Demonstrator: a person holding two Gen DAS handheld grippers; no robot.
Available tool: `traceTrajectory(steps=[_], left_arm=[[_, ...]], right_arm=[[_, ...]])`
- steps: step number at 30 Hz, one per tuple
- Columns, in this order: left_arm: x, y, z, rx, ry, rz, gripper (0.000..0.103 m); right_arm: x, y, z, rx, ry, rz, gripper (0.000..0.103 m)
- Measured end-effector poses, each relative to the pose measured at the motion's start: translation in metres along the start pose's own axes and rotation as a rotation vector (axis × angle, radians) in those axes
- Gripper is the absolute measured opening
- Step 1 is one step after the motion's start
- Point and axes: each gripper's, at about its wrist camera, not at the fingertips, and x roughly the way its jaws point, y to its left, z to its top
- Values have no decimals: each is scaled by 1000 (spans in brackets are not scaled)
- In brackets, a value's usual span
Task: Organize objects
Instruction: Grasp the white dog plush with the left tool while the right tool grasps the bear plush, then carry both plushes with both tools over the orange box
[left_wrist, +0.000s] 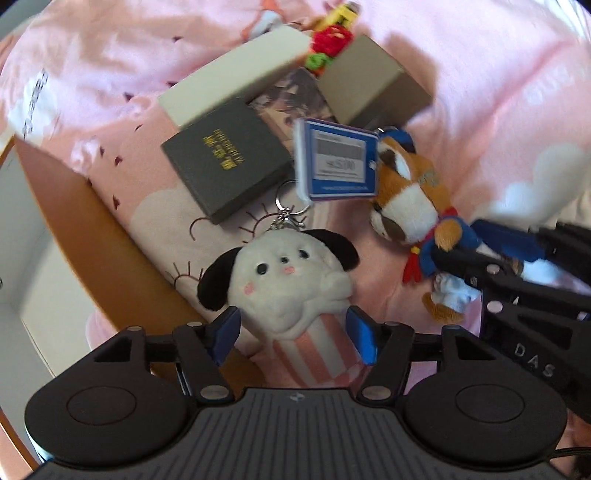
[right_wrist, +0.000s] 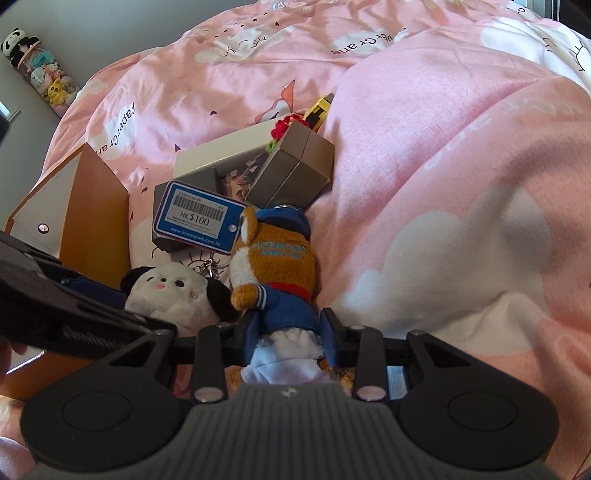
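A white dog plush (left_wrist: 288, 280) with black ears, a pink striped base and a keyring lies on the pink duvet (left_wrist: 110, 55). My left gripper (left_wrist: 292, 334) points down over it and stands open; its blue pads (left_wrist: 225, 332) flank the striped base without squeezing it. My right gripper (right_wrist: 290, 332) is shut on the lower body of a brown plush animal (right_wrist: 277, 258) in a blue jacket. That plush lies just right of the dog (right_wrist: 170, 291). A blue price tag (right_wrist: 199, 218) hangs from the brown plush (left_wrist: 410, 206).
Behind the plushes sit a dark grey box with gold lettering (left_wrist: 225, 162), a cream box (left_wrist: 236, 81) and a taupe box (right_wrist: 295, 170). A crocheted red flower (left_wrist: 332, 40) lies between them. An orange box with a white inside (right_wrist: 92, 199) stands at the left.
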Motion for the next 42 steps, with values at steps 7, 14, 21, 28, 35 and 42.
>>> traceTrajectory(steps=[7, 14, 21, 28, 35, 42], left_arm=[[21, -9, 5, -10, 24, 70, 74], [25, -9, 4, 11, 15, 90, 74], [-5, 8, -11, -46, -136, 19, 65], [-54, 32, -40, -167, -353, -120, 65], [-111, 79, -83, -273, -510, -205, 65], [-144, 137, -138, -397, -590, -86, 65]], right_arm=[[4, -4, 0, 16, 9, 21, 38], [14, -7, -1, 38, 35, 53, 39], [-13, -1, -2, 34, -34, 63, 34], [-39, 6, 2, 52, -93, 96, 33], [-73, 23, 13, 75, -176, 189, 32], [-90, 81, 29, 24, -197, 405, 33]])
